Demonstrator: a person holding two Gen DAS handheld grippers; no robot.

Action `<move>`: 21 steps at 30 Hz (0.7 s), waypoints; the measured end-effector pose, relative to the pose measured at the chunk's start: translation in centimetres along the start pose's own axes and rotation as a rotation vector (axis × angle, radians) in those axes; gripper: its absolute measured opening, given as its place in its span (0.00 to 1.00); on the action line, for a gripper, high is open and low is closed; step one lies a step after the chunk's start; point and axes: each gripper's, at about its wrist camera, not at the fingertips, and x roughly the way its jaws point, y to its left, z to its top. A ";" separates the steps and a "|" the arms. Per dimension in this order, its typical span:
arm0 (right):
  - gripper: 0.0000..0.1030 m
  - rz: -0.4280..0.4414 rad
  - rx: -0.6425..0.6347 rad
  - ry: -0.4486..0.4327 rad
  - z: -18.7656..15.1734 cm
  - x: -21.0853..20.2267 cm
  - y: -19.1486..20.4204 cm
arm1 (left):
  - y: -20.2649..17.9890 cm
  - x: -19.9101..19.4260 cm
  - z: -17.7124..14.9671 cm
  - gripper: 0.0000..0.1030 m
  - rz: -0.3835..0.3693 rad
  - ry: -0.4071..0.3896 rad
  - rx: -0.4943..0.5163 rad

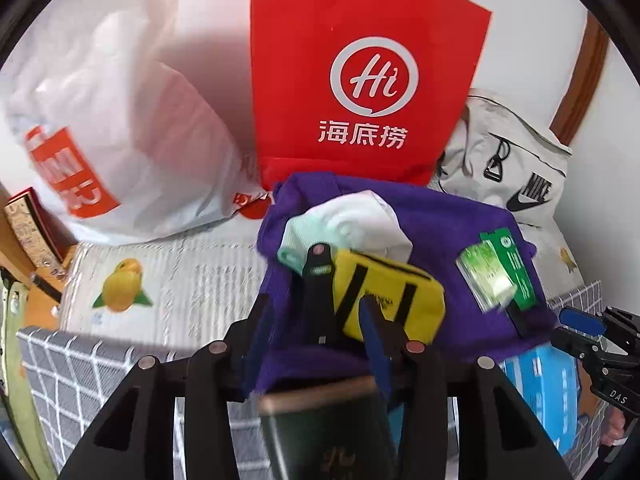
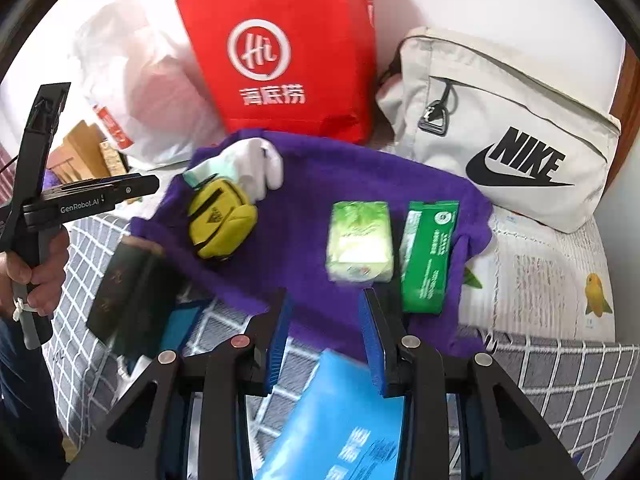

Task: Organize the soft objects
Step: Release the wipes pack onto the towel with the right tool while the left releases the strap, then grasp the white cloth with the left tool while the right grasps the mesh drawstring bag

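purple cloth spread on the bed, both grippers parted above it

the bed (image 2: 560, 364) takes up most of the view, with a grey checked cover near the front and a pale sheet printed with yellow fruit behind it. against the white wall at the back stand a red bag (image 2: 288, 60) with a white "hi" logo, a white plastic bag (image 1: 104, 120) to its left, and a cream nike bag (image 2: 508, 136) to its right.

in front of those lies the purple cloth (image 2: 320, 184), spread loosely across the bed with rumpled edges. resting on it, from left to right in the right wrist view: a white sock (image 2: 256, 164) with a mint cuff at the far left corner, a yellow pouch (image 2: 220, 220) with black trim touching the sock, then a pale green tissue pack (image 2: 360, 240), and just beside it a dark green packet (image 2: 428, 256).

a blue packet (image 2: 340, 420) lies on the checked cover at the near edge, and a dark booklet (image 2: 128, 292) sits by the cloth's left edge.

the right gripper (image 2: 326, 336) hangs over the cloth's near edge, its blue pads parted with nothing between them. the left gripper (image 1: 312, 340), held in a person's hand (image 2: 36, 276), is also partly open above the cloth's left side, gripping nothing.
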 end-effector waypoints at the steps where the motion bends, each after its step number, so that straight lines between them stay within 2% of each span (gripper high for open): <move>1: 0.34 0.008 -0.003 -0.003 -0.3 -0.3 0.3 | 0.0 -0.5 -0.4 0.41 0.001 -0.001 -0.001; 11: 0.34 0.047 -0.021 -0.017 -4.5 -3.6 3.4 | -0.7 -5.7 -6.8 0.41 -0.012 0.000 -0.003; 13: 0.38 0.051 -0.021 -0.022 -5.5 -4.3 3.9 | -0.9 -6.5 -8.5 0.44 -0.017 -0.002 0.005; 18: 0.40 0.047 -0.035 -0.025 -7.6 -5.5 4.9 | -0.8 -7.0 -13.1 0.47 0.004 0.030 0.020; 21: 0.40 0.041 -0.038 -0.024 -8.6 -5.9 5.2 | -0.8 -6.7 -15.3 0.47 -0.028 0.059 0.008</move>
